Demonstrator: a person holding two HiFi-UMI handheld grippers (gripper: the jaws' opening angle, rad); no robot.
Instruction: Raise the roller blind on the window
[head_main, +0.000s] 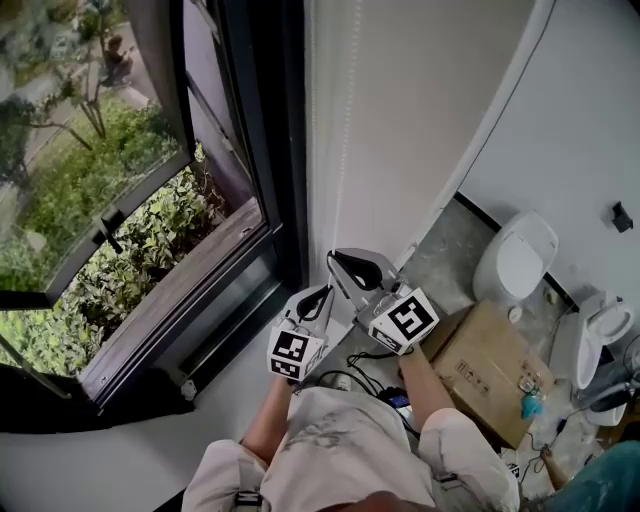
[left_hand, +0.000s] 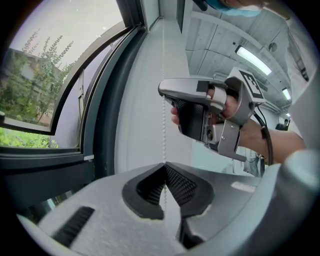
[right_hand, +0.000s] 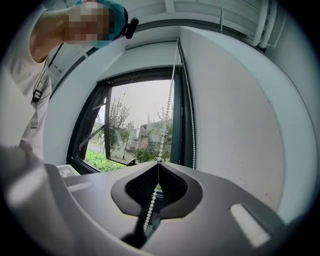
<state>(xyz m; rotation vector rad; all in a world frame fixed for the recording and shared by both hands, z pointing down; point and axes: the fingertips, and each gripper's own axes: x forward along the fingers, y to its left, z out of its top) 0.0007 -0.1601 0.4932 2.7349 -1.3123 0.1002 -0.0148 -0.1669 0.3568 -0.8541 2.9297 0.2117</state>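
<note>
White bead chain (left_hand: 163, 125): hangs just right of the window (head_main: 265, 150) frame, against the pale wall (head_main: 420, 100), and runs up toward the window's head.
Left claw (left_hand: 164, 165): pinched fully together on the chain, with the beads passing between its ribbed pads. It is the lower of the two grips.
Right claw (right_hand: 158, 162): also closed tight on the chain, which threads through its pads. It sits just above the left claw, on what looks like the same run.
Second chain run (right_hand: 194, 125): hangs free and unheld, right of the window frame and close along the wall.
Window: its dark-framed sash is swung outward, and the glass is bare wherever the views reach.
Roller blind: no fabric shows across the window in any view. The roll at the window's head cannot be made out.
Beyond the window: green shrubs (head_main: 150, 240), trees and a building.
Progress: the blind seems already well up, perhaps fully, since the pane looks uncovered to its top. With both claws clamped on the chain, pulling looks to be under way. What is left is probably a last pull or two, then letting go.
</note>
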